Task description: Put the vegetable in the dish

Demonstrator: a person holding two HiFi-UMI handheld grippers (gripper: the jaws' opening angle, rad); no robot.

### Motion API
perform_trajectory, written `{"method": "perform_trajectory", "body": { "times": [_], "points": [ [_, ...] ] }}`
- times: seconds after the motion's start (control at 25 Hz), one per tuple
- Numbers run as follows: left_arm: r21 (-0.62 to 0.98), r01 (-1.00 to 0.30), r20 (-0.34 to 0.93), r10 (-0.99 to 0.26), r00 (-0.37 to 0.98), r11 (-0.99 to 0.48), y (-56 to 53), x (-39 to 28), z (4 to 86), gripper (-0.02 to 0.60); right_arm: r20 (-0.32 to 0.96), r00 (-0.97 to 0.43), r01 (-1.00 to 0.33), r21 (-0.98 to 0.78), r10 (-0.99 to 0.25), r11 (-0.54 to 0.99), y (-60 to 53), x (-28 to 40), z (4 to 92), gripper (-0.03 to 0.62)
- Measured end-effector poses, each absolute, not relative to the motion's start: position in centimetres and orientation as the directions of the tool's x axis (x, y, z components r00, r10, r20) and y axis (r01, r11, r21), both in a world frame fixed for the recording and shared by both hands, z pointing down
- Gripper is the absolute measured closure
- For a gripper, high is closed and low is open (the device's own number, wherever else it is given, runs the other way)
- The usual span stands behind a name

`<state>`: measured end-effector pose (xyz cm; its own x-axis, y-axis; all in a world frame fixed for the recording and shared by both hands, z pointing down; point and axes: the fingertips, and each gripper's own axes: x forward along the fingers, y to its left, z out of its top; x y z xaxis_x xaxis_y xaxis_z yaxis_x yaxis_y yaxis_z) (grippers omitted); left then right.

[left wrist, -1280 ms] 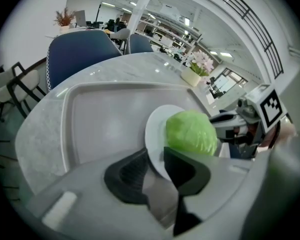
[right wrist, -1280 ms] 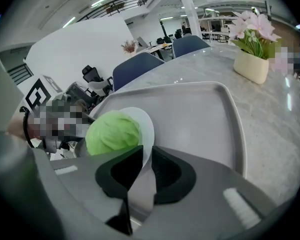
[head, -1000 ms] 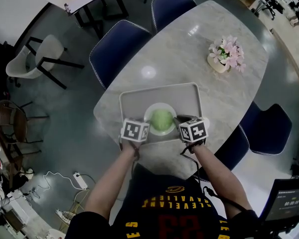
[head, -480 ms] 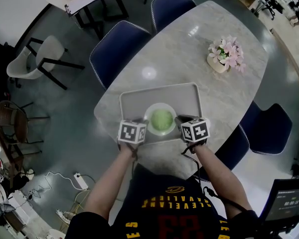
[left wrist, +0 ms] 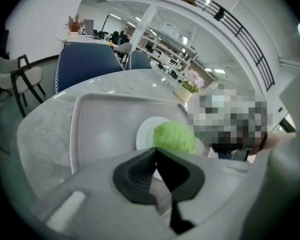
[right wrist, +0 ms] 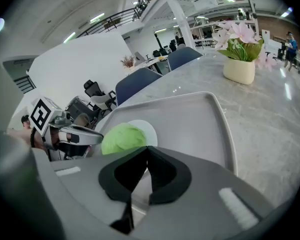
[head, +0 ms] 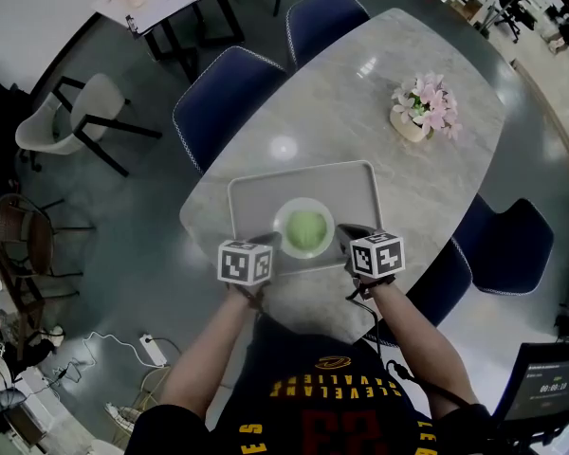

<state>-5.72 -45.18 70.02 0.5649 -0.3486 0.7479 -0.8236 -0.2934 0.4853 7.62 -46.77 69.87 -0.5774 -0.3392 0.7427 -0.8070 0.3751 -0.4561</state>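
Note:
A round green vegetable (head: 305, 226) rests on a white dish (head: 282, 227) in the middle of a grey tray (head: 256, 197). My left gripper (head: 266, 243) sits at the dish's near left, apart from the vegetable. Its jaws have just been closing and now meet with nothing between them. In the left gripper view the vegetable (left wrist: 175, 136) lies just past the joined tips of the gripper (left wrist: 155, 149). My right gripper (head: 347, 234) is at the dish's near right, its jaws together and empty. The right gripper view shows the vegetable (right wrist: 122, 136) beyond its tips (right wrist: 147, 148).
A pot of pink flowers (head: 415, 112) stands far back on the marble table (head: 360, 121). Blue chairs (head: 223, 102) line the left side, and another (head: 507, 245) is at the right. The table's near edge runs just under both grippers.
The left gripper has drawn back a little from the dish toward the table's near edge. The vegetable has stayed on the dish.

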Motion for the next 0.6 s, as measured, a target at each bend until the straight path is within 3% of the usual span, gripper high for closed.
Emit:
{"method": "perform_trajectory", "body": {
  "times": [0.6],
  "points": [
    [0.635, -0.684, 0.559, -0.397, 0.728, -0.360, -37.5, -2.8, 61.4, 0.580, 0.586, -0.657, -0.753, -0.500, -0.473, 0.427, -41.7, 8.4, 62.1, 0.588]
  ]
}}
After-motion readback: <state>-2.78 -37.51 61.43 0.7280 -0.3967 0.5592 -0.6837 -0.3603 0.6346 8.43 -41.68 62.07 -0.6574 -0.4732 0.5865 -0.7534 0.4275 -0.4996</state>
